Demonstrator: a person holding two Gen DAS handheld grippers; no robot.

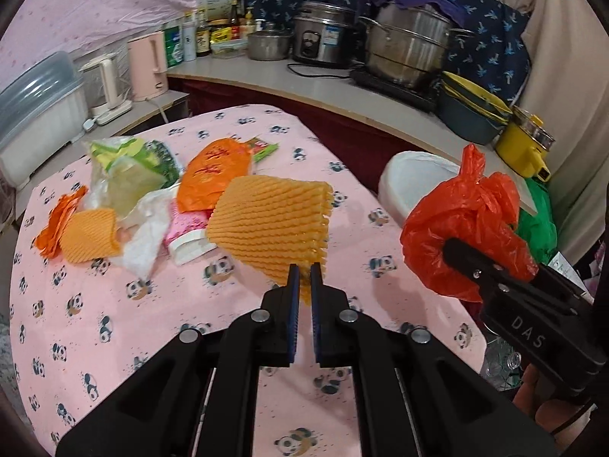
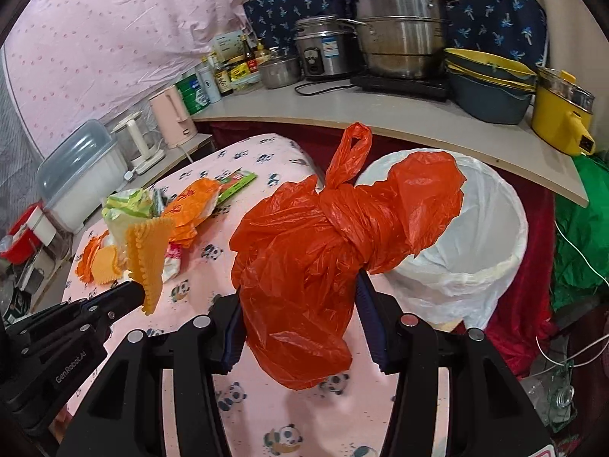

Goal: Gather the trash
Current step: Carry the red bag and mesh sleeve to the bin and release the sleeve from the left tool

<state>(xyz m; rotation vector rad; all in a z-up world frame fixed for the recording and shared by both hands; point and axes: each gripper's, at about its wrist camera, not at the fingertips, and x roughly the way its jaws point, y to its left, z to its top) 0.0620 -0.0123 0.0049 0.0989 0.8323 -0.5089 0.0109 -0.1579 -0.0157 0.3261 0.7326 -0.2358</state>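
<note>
Left gripper (image 1: pixel 304 266): jaws pressed together on the near edge of an orange foam fruit net (image 1: pixel 272 228), which is lifted above the table.
Right gripper (image 2: pixel 298 291): jaws clamped on a knotted red plastic bag (image 2: pixel 323 243); the bag bulges between the pads and hangs above the table's right edge.
Table (image 1: pixel 114 342): covered with a pink panda-print cloth.
Trash pile, far left of the table: a second, smaller foam net (image 1: pixel 89 240), a crumpled orange wrapper (image 1: pixel 51 228) at its left, a white plastic bag (image 1: pixel 146 228), a pale green bag (image 1: pixel 129 175), an orange plastic bag (image 1: pixel 213 175) and a pink packet (image 1: pixel 186 228) all lie touching or overlapping.
Green-and-red wrapper (image 1: pixel 262 146): flat, at the far side of the pile, just beside the orange plastic bag.
Bin (image 2: pixel 487 236): lined with a white bag, standing off the table's right edge, just behind the red bag in the right wrist view.
Counter (image 1: pixel 304 83): beyond the table, carrying a steel steamer pot (image 1: pixel 407 49), a rice cooker (image 1: pixel 323 34), a pink kettle (image 1: pixel 148 64) and a yellow pot (image 1: pixel 527 144).
</note>
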